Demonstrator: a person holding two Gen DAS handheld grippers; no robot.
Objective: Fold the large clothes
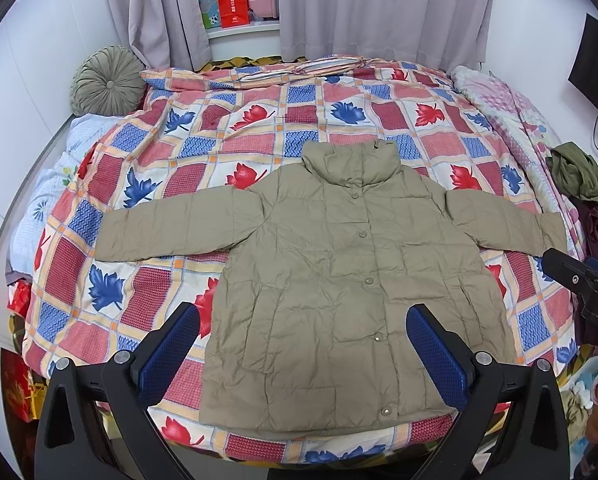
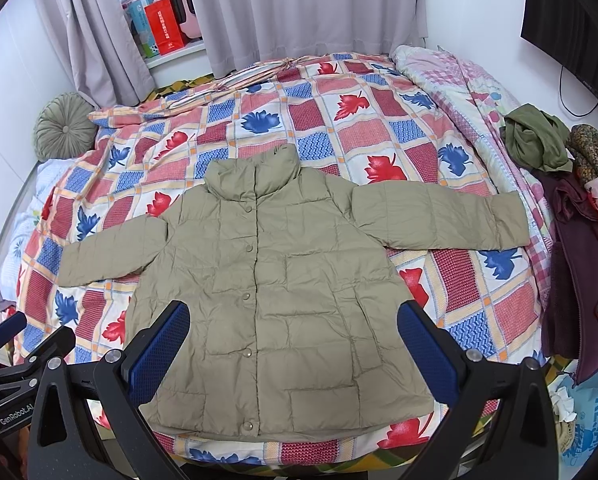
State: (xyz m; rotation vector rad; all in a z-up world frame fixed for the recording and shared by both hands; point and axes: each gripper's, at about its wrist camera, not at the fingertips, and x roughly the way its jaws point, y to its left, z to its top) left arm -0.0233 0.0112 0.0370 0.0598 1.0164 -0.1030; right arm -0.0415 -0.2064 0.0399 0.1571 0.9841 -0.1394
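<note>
The bed (image 1: 259,92), spread with a quilt cover (image 1: 147,184) of red and blue leaves in a plaid grid, takes up most of both views, with grey curtains (image 1: 379,8) and a round pleated cushion (image 1: 107,80) at its far end and a heap of other clothes (image 2: 547,152) along its right edge. On the near half of the quilt cover lies the task's thing, a khaki padded jacket (image 1: 339,272), front up, snapped shut down the middle, collar away from the person, both sleeves stretched out to the sides and the hem close to the bed's near edge. Nothing of it is folded yet, so by my reading the work stands at the very start: the garment is laid out flat and the first fold is to come. The left tongs (image 1: 303,356) and the right tongs (image 2: 293,352) both hover above the hem with their blue pads spread wide, holding nothing. The next move probably calls for each to come down on a sleeve cuff or side edge and carry it inward across the body, the puffy fabric needing a firm pinch.
</note>
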